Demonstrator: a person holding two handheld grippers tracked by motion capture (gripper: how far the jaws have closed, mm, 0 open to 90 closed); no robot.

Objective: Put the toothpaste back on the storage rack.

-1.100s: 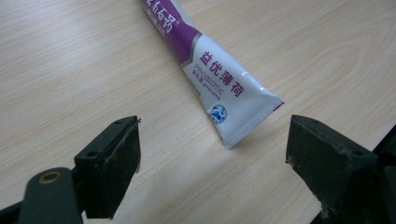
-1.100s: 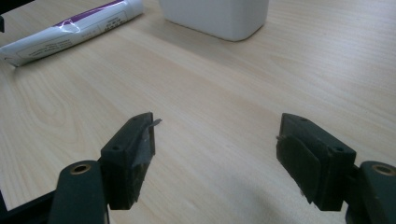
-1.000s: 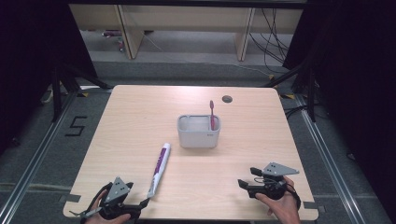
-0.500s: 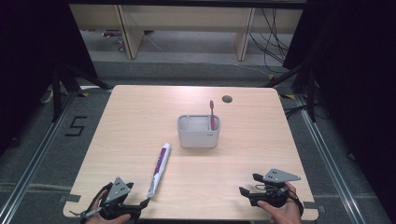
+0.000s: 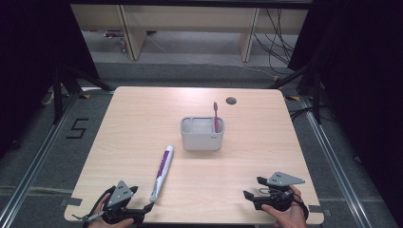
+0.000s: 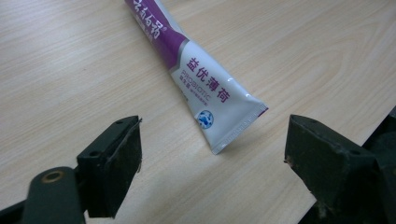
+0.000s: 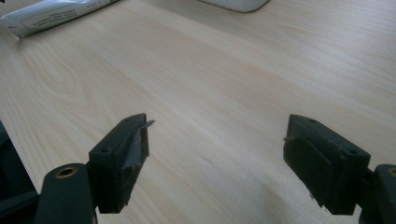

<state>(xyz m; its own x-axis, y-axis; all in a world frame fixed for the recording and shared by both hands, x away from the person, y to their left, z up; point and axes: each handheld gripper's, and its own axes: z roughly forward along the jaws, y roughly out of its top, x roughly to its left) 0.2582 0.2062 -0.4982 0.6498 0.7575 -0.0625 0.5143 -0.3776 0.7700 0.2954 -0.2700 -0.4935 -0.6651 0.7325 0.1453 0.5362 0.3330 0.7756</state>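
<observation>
Toothpaste tube (image 6: 201, 74), white with a purple band, flat on the pale wooden table (image 5: 142, 123). Printed along the purple and white body in purple Chinese characters: 益优薄荷; beneath, in small Latin capitals, "PROBIOTIC"; further small lines too fine to read; a small round blue emblem near the crimped end. More white characters on the purple stretch toward the cap, cut off at the top of the left gripper view.

Long axis, high view: tube (image 5: 161, 173) running from the near-left part of the table up and slightly rightward, cap end farther from the person and aimed toward the grey holder (image 5: 202, 134), flat crimped end nearest the table's near edge. Crimped end just in front of the left gripper (image 5: 145, 207), between the lines of its two jaws in the left gripper view, touching neither.

Left gripper (image 6: 212, 154): jaws spread wide, nothing clasped, bare wood between the pads. Held in a hand (image 5: 102, 216) at the near-left edge.

Right gripper (image 5: 252, 187): held in a hand (image 5: 285, 213) at the near-right edge, well apart from the tube. Jaws just opened further and now at full spread in the right gripper view (image 7: 215, 154), plain wood between them, nothing gripped.

Grey holder: rectangular, rounded corners, near the table's middle, a small dark mark on its front wall, unreadable. Magenta toothbrush (image 5: 216, 116) upright in its right-hand part, head uppermost.

Floor marking (image 5: 77, 128): black numeral "5", left of the table.

Round dark cable hole (image 5: 231, 100) in the tabletop beyond the holder.
</observation>
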